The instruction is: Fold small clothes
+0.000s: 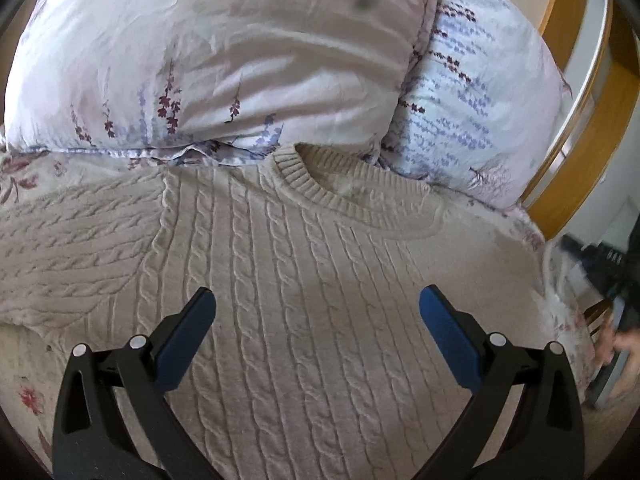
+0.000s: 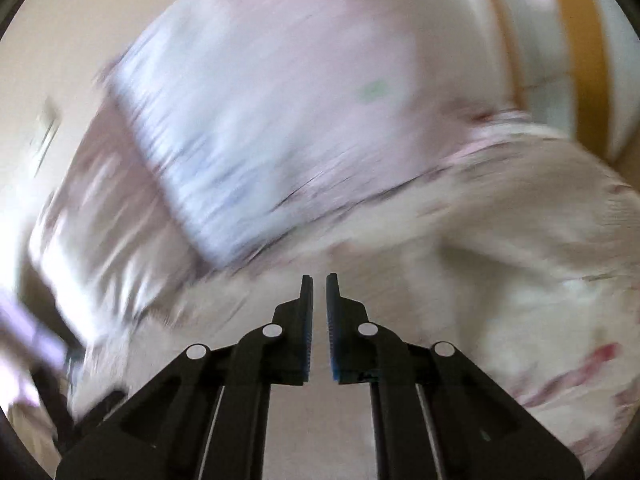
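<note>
Folding not begun: sweater (image 1: 304, 288) flat on bed (image 1: 24, 380), collar at 12; left gripper (image 1: 318, 304) open above it; right gripper (image 2: 319, 292) closed, empty; next, grab a sleeve.

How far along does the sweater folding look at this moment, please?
Done: the sweater lies flat on the bed, neck toward the pillows. In hand: nothing; the left gripper hangs open above it, the right gripper is shut and empty. Left: no fold shows yet.

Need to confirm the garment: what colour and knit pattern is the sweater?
The sweater is beige cable knit with a ribbed collar, clearest in the left wrist view.
</note>
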`<state>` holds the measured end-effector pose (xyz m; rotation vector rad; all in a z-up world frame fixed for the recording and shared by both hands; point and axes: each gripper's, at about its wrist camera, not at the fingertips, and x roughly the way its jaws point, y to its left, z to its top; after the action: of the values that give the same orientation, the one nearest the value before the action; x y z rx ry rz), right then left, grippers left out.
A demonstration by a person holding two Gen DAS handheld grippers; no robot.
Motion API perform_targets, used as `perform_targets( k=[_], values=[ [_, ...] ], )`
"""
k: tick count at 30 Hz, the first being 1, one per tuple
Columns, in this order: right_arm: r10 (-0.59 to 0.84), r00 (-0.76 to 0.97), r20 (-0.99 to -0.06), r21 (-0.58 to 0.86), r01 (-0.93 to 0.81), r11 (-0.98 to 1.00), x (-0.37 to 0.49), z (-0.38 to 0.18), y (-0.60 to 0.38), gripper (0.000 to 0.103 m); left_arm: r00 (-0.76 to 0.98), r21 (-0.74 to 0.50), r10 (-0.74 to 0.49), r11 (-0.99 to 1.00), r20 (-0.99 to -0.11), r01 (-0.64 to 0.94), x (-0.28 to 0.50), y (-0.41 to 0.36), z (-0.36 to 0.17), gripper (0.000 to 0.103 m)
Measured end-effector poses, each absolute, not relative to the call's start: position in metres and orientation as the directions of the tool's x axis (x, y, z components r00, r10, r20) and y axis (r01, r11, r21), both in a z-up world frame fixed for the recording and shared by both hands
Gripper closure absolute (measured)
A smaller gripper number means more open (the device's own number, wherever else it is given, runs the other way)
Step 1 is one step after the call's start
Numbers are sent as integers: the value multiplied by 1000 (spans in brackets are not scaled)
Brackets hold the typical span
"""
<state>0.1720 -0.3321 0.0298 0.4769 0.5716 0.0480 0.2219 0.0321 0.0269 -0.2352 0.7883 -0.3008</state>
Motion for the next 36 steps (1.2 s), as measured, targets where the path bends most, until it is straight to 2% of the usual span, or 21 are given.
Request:
perform_targets(
  k=[2,6,7,8,10,11,16,21,24,25,26,29,32,36],
  values=[
    [218,802,-557,424,48,904,183,17,-306,96,674,-327,-353,929,-649,172,222,35,27,2],
    [239,736,-633,504,158,849,191,-7,-312,92,677,-350,-363,922,-640,163,222,40,26,2],
    [221,746,-628,527,200,826,185,-7,-325,80,677,-360,-368,919,-638,160,222,42,25,2],
    [205,758,-619,543,224,809,180,-6,-332,55,675,-366,-372,917,-637,159,222,43,25,2],
    [154,803,-576,608,294,738,160,-3,-361,29,670,-380,-381,911,-637,158,224,44,23,2],
    [146,819,-554,644,311,699,155,-3,-375,29,667,-381,-383,911,-639,158,224,44,23,2],
    [152,872,-465,835,374,403,151,-26,-445,30,658,-388,-389,908,-645,156,226,44,21,2],
    [88,882,-463,852,416,316,167,-42,-477,48,664,-393,-379,909,-645,137,227,48,20,2],
    [37,889,-457,845,421,329,173,-40,-484,70,661,-405,-376,907,-650,118,229,53,18,2],
    [22,888,-459,840,426,335,174,-40,-485,84,660,-409,-376,906,-651,113,229,54,17,2],
    [-4,887,-462,827,432,360,174,-36,-485,93,658,-411,-376,905,-652,109,229,55,17,2],
    [-84,881,-466,759,447,474,169,-16,-477,94,657,-415,-375,904,-654,103,229,56,16,2],
    [-124,898,-422,691,407,597,160,7,-462,94,657,-414,-375,904,-654,104,229,55,17,2],
    [-32,944,-330,606,238,759,149,45,-416,94,658,-413,-374,905,-653,104,229,55,17,2]
  ],
)
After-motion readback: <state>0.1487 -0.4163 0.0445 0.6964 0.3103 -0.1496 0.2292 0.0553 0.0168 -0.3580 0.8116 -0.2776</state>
